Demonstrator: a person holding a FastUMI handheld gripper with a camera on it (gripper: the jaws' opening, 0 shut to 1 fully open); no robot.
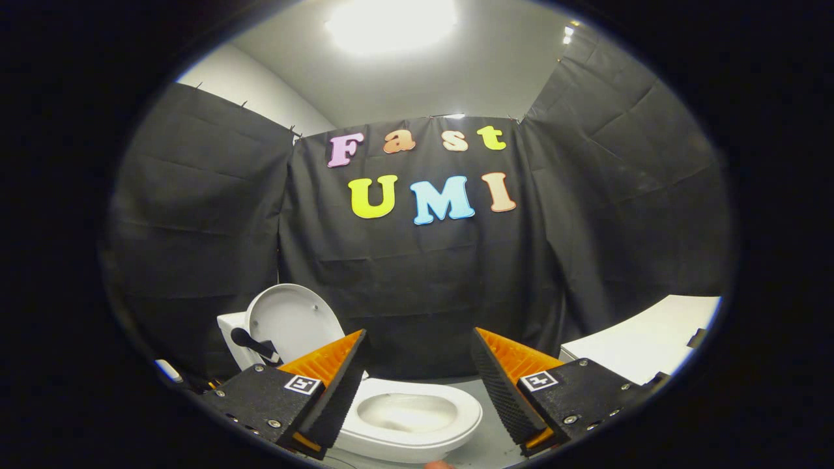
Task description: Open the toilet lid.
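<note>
A white toilet (410, 417) stands low on the floor, below and between my fingers. Its round lid (293, 319) is raised upright, leaning back against the tank (229, 329) beyond my left finger. The bowl and its seat rim lie uncovered. My gripper (420, 342) hovers above the bowl, open, with a wide gap and nothing between the fingers. The left finger (339, 384) hides part of the bowl's left side and the lid's lower edge. A dark hinge piece (251, 343) shows at the lid's base.
Black cloth walls close the booth on the left, back and right. A white counter or table top (645, 342) sits to the right, beyond my right finger. Grey floor (485, 449) lies around the toilet. A bright ceiling lamp (391, 23) shines overhead.
</note>
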